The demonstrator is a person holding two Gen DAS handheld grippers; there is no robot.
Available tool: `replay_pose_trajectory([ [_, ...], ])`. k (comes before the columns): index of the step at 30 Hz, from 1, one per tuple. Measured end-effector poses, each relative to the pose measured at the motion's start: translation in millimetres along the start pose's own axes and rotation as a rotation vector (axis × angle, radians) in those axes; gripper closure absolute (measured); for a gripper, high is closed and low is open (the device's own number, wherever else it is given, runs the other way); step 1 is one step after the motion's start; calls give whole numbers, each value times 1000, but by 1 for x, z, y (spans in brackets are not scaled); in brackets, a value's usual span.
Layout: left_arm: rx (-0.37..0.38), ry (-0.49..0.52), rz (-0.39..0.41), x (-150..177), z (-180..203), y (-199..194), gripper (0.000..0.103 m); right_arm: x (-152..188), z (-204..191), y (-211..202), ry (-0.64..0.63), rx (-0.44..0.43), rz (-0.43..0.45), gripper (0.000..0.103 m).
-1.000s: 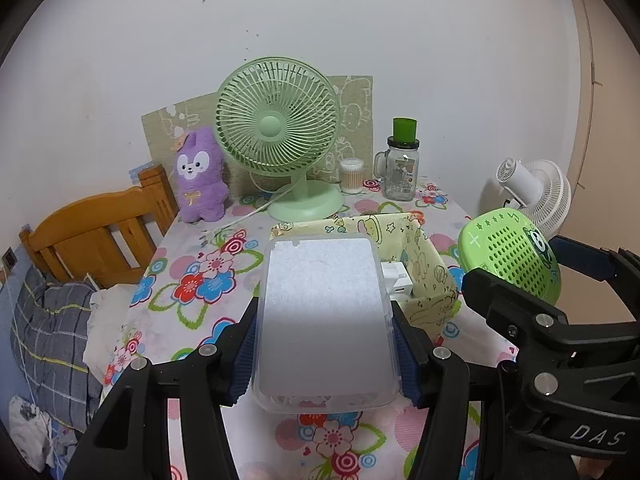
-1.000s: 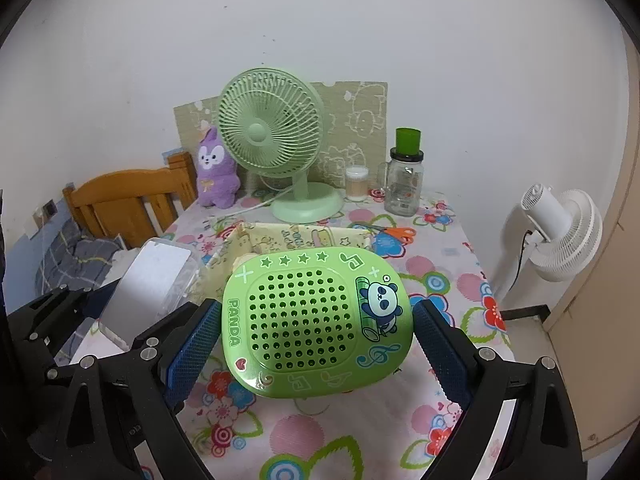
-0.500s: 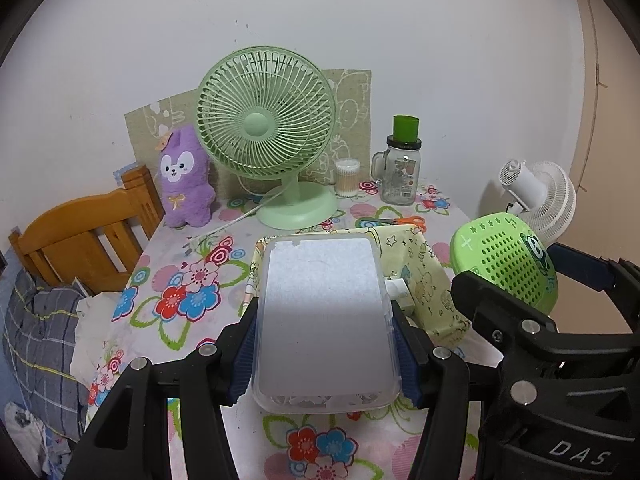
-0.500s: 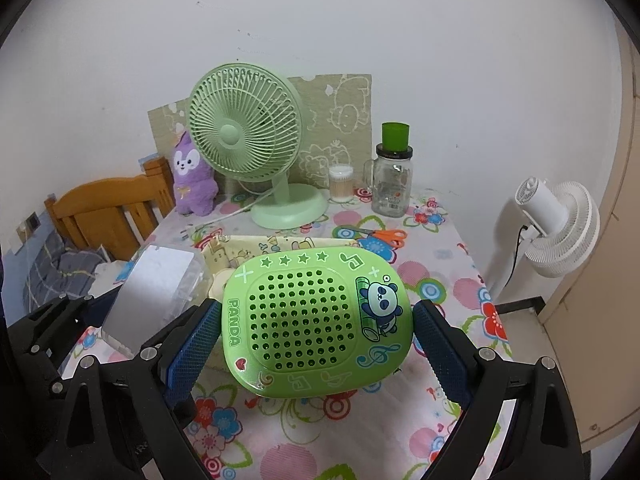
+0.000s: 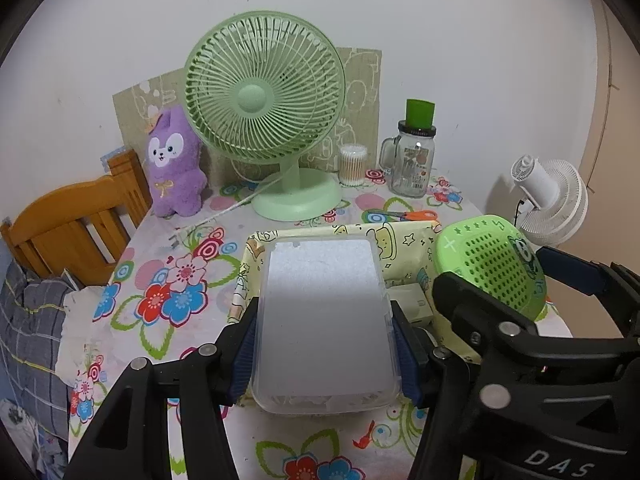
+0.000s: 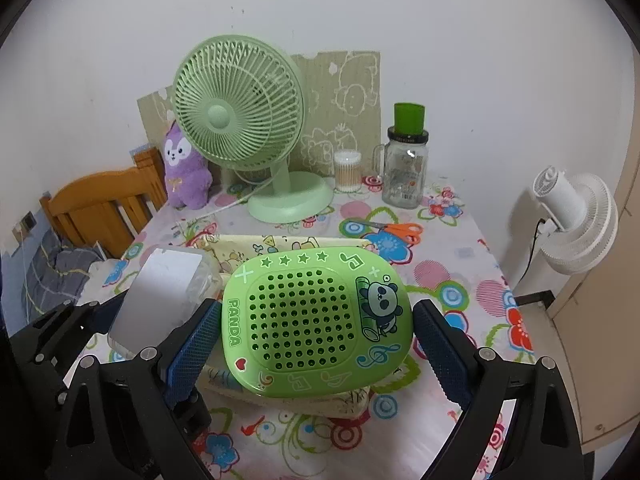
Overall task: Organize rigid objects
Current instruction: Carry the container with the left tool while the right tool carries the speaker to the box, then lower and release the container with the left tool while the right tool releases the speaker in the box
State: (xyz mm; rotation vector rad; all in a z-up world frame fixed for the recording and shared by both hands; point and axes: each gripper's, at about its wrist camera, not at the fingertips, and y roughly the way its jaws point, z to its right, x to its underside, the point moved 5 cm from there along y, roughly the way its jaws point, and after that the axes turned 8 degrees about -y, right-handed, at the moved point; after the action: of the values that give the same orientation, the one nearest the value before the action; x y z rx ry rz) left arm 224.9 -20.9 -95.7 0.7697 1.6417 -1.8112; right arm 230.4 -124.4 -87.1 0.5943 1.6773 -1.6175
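Observation:
My left gripper point(image 5: 325, 354) is shut on a clear plastic box with a frosted lid point(image 5: 325, 320) and holds it over the near left part of a yellow cartoon-print fabric basket point(image 5: 404, 236). My right gripper point(image 6: 318, 334) is shut on a green panda case with a perforated lid point(image 6: 316, 320) and holds it over the same basket point(image 6: 276, 244). The green case also shows in the left wrist view point(image 5: 494, 264), and the clear box in the right wrist view point(image 6: 164, 280). A small white item point(image 5: 412, 304) lies inside the basket.
On the floral tablecloth point(image 5: 176, 276) stand a green desk fan point(image 5: 264, 112), a purple plush point(image 5: 172, 164), a cotton-swab tub point(image 5: 352, 164) and a glass jar with a green lid point(image 5: 414, 160). Orange scissors point(image 6: 394, 228) lie behind the basket. A wooden chair point(image 5: 72, 224) is left, a white fan point(image 6: 576, 216) right.
Both grippers moved forward toward the basket with their objects still held; the fan and basket appear larger and closer, and both held objects now hang over the basket.

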Motion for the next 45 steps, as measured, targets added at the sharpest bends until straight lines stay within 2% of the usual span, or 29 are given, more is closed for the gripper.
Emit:
replay_pose_trajectory([
  [17, 24, 6, -72, 2, 10, 51, 41, 0, 7, 51, 13, 0, -63, 7],
  [21, 1, 31, -62, 4, 10, 50, 25, 1, 6, 56, 9, -3, -67, 7],
  [28, -21, 67, -68, 7, 7, 44, 17, 1, -3, 58, -14, -15, -64, 7],
  [33, -4, 92, -97, 12, 7, 42, 14, 2, -13, 64, -35, -32, -71, 7],
  [41, -7, 60, -137, 15, -3, 53, 13, 3, -22, 81, -47, -52, -105, 7],
  [45, -8, 56, -115, 14, -4, 53, 13, 2, -23, 83, -49, -53, -99, 7],
])
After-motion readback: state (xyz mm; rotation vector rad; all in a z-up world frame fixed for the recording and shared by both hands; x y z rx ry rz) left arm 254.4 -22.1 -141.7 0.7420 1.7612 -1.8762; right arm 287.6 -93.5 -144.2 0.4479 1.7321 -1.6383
